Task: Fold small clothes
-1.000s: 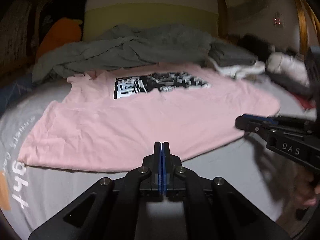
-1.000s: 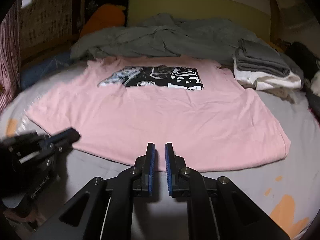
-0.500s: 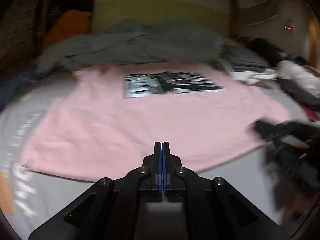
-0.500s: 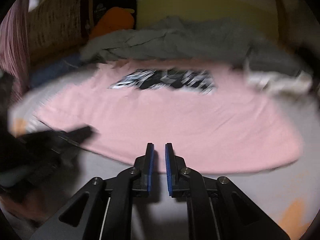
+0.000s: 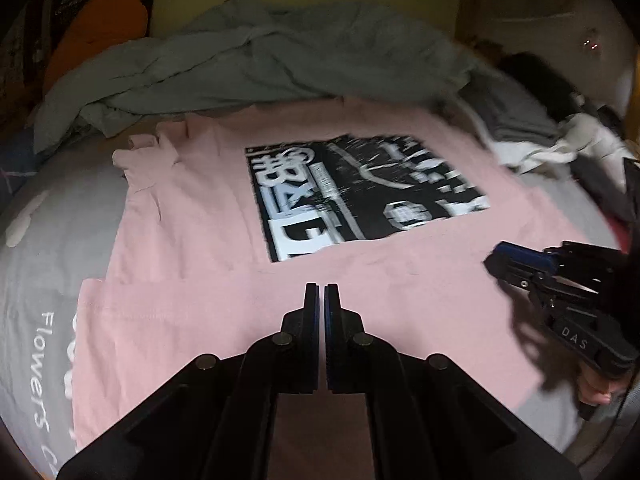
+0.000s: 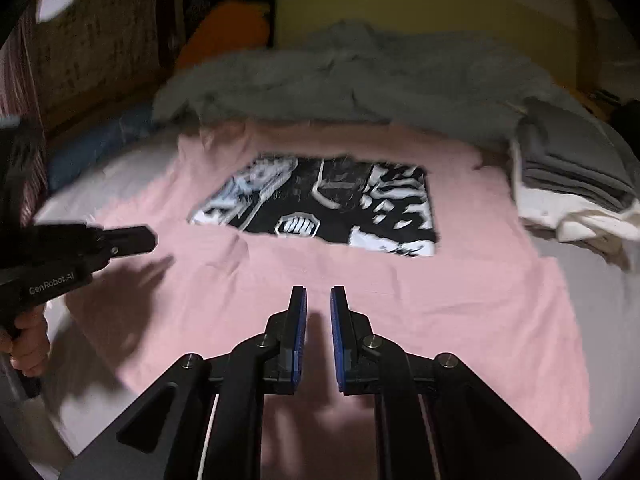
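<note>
Lying flat across the middle of both views, the pink cotton T-shirt with a black-and-white print covers a grey bed sheet. At lower centre, the left hand-held gripper is closed on nothing; the right hand-held gripper stands slightly apart, empty, above the shirt's near hem.

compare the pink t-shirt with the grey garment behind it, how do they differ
The pink t-shirt lies spread flat, print up; the grey garment is bunched in a crumpled heap. The t-shirt carries a black-and-white graphic; the grey garment shows no print. The t-shirt lies nearer both grippers, the grey garment beyond its far edge. Both are unfolded and rest on the bed.
</note>
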Demonstrator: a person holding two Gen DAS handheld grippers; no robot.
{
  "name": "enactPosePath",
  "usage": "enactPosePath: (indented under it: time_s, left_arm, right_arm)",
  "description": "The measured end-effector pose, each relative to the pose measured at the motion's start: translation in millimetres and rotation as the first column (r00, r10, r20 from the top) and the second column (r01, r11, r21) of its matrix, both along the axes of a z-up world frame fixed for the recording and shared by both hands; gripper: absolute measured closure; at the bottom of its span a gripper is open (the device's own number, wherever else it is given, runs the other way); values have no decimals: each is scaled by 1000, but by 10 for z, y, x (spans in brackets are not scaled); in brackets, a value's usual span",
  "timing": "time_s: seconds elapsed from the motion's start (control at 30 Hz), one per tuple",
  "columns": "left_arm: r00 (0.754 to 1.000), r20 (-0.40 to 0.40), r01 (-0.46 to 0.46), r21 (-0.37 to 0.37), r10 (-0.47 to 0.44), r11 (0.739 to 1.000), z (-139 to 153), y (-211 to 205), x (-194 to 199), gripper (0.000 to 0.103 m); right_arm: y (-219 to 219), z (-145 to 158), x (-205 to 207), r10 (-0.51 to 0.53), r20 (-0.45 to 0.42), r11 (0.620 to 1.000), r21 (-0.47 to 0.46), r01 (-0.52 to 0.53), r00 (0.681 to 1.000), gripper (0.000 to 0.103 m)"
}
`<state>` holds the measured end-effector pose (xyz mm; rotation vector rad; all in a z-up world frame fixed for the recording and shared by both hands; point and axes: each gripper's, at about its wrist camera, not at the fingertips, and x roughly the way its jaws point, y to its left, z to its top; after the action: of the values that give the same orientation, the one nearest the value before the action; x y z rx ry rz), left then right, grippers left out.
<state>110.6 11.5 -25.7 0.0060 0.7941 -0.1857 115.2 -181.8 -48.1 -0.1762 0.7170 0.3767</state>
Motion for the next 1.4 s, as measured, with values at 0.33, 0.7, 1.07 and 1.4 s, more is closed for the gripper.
enactPosePath:
  time_s: [0.33, 0.7, 1.07, 1.4]
  left_arm:
    - [970, -1, -243, -36, 243, 969, -189, 574, -57, 100]
    - [931, 56, -364, 80, 360, 928, -72, 998, -304, 100]
    - [902, 166, -384, -117, 399, 916, 169, 1331, -815, 99]
    - [914, 170, -336, -193, 368, 922, 187, 1024, -1434, 65]
  right_arm:
    - [-645, -89, 320, -298, -15, 954, -22, 298, 954, 93]
    - [-1221, -48, 410, -441, 2, 897, -22, 441, 897, 93]
    - [-1562, 137, 144, -494, -8, 864, 107, 492, 869, 93]
    - [-1556, 491, -829, -419, 115, 886, 266, 378, 901, 62]
